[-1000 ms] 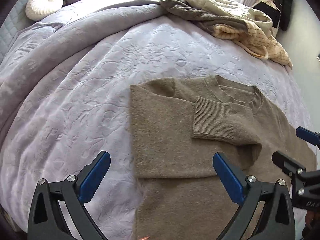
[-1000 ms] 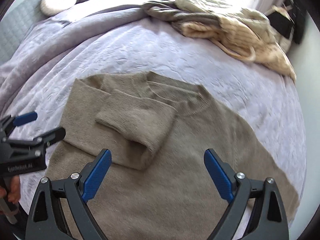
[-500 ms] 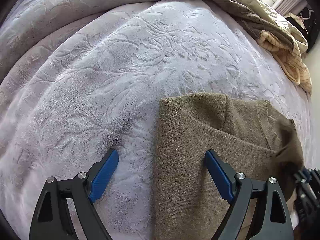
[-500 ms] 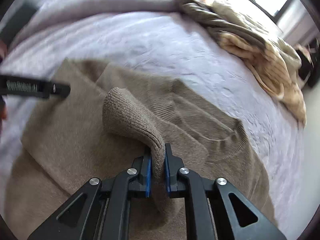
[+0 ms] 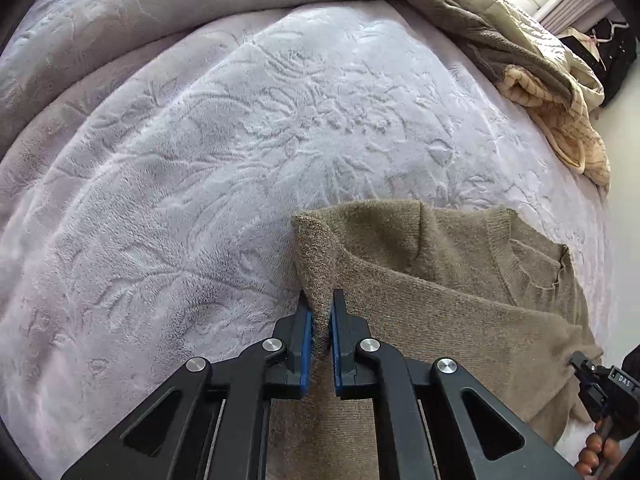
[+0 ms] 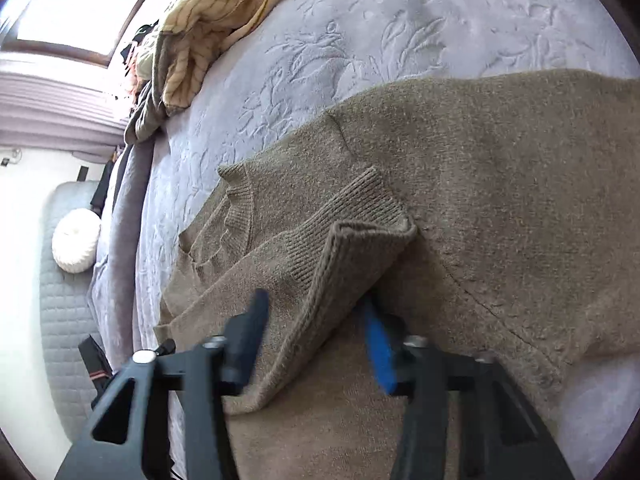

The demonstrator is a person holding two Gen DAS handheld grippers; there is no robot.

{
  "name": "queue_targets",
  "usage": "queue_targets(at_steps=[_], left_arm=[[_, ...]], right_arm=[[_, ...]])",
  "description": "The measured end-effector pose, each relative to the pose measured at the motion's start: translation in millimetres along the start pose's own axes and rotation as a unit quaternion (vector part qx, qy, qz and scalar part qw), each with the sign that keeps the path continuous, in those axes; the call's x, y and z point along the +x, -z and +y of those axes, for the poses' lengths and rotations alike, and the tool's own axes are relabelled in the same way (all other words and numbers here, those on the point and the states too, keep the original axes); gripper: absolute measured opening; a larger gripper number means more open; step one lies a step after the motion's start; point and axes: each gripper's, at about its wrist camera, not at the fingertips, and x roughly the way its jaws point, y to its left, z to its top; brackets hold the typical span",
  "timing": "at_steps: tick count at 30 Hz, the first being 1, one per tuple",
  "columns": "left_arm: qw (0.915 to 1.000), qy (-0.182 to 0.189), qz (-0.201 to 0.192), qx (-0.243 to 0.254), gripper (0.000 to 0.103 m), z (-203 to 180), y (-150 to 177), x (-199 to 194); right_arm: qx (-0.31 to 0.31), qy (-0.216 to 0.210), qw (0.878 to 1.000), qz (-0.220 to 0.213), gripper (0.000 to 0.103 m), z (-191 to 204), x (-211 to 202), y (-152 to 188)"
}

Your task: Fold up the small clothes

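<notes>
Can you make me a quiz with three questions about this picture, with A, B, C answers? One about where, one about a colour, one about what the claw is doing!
1. Where does the sweater lie? A on a blanket; B on the floor; C on a chair.
2. What colour are the left claw's pads? A red; B blue; C green.
3. What is the left claw doing? A standing wide open; B pinching the sweater; C holding a pillow.
Answers: 1 A, lilac blanket shows beside and beyond it. 2 B, blue strips line both fingers. 3 B, its jaws have just closed on the sweater's edge.
</notes>
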Motion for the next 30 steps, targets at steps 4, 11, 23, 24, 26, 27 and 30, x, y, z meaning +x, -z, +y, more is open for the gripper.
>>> queue_targets(at_steps=[4, 11, 23, 24, 26, 27, 30], left_arm=[[0.9996, -0.007, -0.026, 0.011, 0.01, 1.5, -6.4, -10.5], [0.9993, -0.025, -0.026, -0.013, 0.01, 18.5, -3.6, -5.5], [0.9934, -0.104, -0.048, 0.009, 0.018, 48.7, 50.3, -74.1], [0.9934, -0.106, -0.044, 0.004, 0.037, 53.5, 56.8, -75.6], [0.9914, -0.12, -0.052, -0.009, 0.1, 63.3, 70.4, -83.0], [0.9905, -0.122, -0.062, -0.009, 0.1, 66.4, 76.0, -86.9], [0.9914, -0.119, -0.052, -0.01, 0.1, 77.1, 87.2, -89.6]], right_arm=[[-0.049, -0.015, 0.998, -0.032, 0.009, 18.9, -16.2, -2.7], [0.024, 0.023, 0.999, -0.026, 0.011, -47.5, -11.4, -0.9], [-0.057, -0.137, 0.973, 0.177, 0.052, 84.2, 67.1, 130.6], [-0.063, -0.147, 0.968, 0.192, 0.051, 102.3, 86.4, 145.6], [-0.074, -0.157, 0.963, 0.206, 0.051, 129.4, 114.0, 165.0], [-0.077, -0.159, 0.962, 0.209, 0.051, 137.8, 122.9, 171.6], [-0.089, -0.151, 0.965, 0.197, 0.051, 162.0, 148.1, 180.6]])
